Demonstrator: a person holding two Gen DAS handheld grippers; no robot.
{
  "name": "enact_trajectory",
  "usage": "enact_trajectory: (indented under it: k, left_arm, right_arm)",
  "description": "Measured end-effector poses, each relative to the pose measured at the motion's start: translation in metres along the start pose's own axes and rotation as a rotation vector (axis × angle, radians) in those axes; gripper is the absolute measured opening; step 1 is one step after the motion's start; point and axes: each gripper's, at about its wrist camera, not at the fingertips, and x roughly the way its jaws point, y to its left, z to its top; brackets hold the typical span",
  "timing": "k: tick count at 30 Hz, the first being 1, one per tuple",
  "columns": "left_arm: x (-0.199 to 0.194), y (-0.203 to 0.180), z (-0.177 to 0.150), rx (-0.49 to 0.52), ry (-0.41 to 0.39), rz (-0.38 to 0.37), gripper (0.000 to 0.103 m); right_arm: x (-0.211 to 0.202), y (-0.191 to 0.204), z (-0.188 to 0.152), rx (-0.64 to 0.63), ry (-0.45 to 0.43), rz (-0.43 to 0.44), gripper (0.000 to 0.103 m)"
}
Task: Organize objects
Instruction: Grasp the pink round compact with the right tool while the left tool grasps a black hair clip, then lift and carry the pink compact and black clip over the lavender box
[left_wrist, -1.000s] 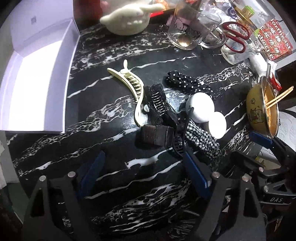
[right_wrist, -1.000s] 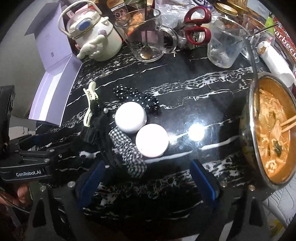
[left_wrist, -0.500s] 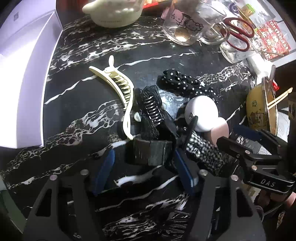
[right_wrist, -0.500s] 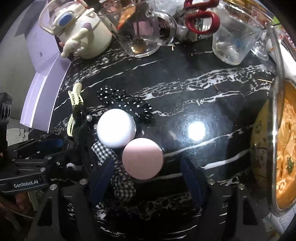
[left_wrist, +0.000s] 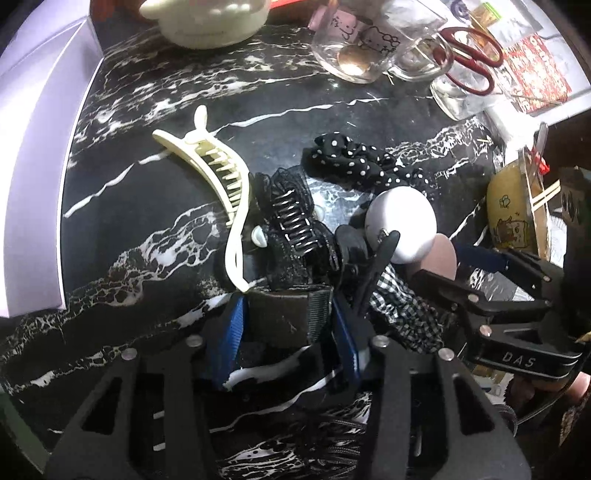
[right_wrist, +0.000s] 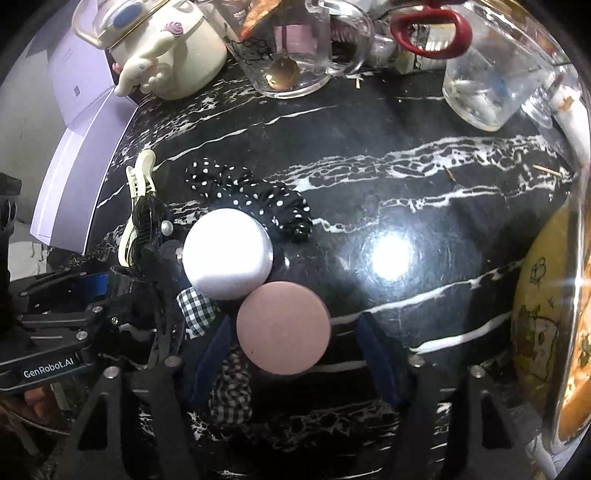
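A pile of hair accessories lies on the black marble table (left_wrist: 147, 229): a cream claw clip (left_wrist: 218, 173), a black claw clip (left_wrist: 291, 218), a polka-dot scrunchie (left_wrist: 354, 162), a gingham scrunchie (left_wrist: 402, 306), and a dark ribbon hair clip (left_wrist: 288, 314). My left gripper (left_wrist: 288, 336) points down, its jaws closing, and its blue pads touch both ends of the dark clip. A white round case (right_wrist: 227, 253) touches a pink round case (right_wrist: 282, 326). My right gripper (right_wrist: 295, 343) is closing around the pink case, with a gap still at its right pad.
An open lilac box (left_wrist: 33, 147) stands at the left edge. At the back are a cream teapot (right_wrist: 166, 48), a glass mug (right_wrist: 291, 44) with a spoon, red scissors (right_wrist: 432, 33) and a glass jar (right_wrist: 491, 85). A noodle bowl (right_wrist: 535, 314) stands at the right.
Both grippers have come down onto the pile and narrowed their jaws. The left now brackets the dark ribbon clip; the right now brackets the pink case.
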Motion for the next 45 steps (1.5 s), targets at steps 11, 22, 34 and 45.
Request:
enact_trajectory:
  k: [11, 22, 34, 45]
  left_arm:
    - [-0.004, -0.012, 0.000, 0.013, -0.002, 0.011, 0.040]
    - [-0.044, -0.007, -0.021, 0.022, -0.052, 0.022, 0.040]
    - [-0.094, 0.014, -0.059, -0.032, -0.142, 0.051, 0.040]
    - [-0.112, 0.033, -0.093, -0.132, -0.180, 0.077, 0.040]
  right_arm:
    - [-0.006, 0.007, -0.006, -0.017, 0.007, 0.030, 0.053]
    - [-0.026, 0.016, -0.009, -0.044, -0.034, 0.011, 0.053]
    - [-0.063, 0.039, -0.025, -0.142, -0.074, 0.025, 0.053]
    - [-0.073, 0.081, -0.036, -0.288, -0.062, 0.038, 0.053]
